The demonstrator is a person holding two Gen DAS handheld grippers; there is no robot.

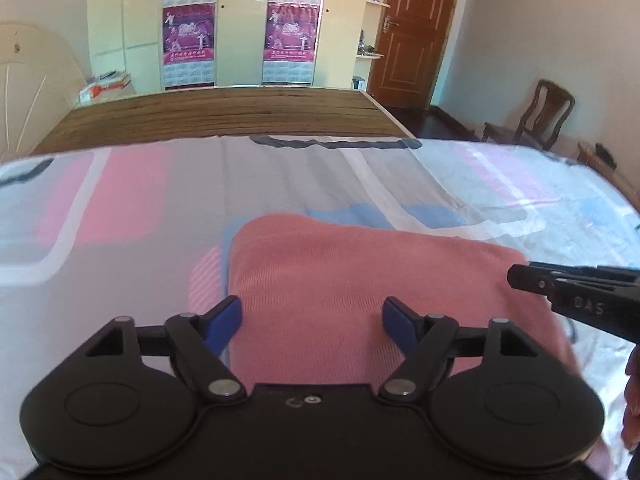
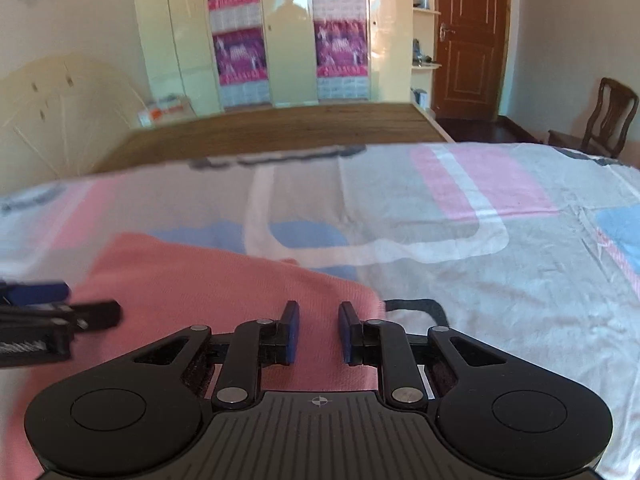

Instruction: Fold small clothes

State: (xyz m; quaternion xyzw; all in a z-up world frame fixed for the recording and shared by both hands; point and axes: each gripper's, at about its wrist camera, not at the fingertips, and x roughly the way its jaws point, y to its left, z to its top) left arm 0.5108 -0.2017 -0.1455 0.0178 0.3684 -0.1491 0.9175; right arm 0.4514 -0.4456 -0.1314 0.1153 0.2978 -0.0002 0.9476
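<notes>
Behind the bed (image 1: 120,208) stand a wardrobe (image 1: 240,20) and a door (image 1: 416,32). On the sheet lies a pink cloth (image 1: 360,280) — under both tools. Left tool (image 1: 312,320) is wide open; right tool (image 2: 319,330) is partly open — neither holds anything.

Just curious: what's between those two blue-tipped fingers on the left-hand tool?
Only the pink garment, lying on the bedsheet; the left gripper is open over it, seen in the left wrist view.
</notes>
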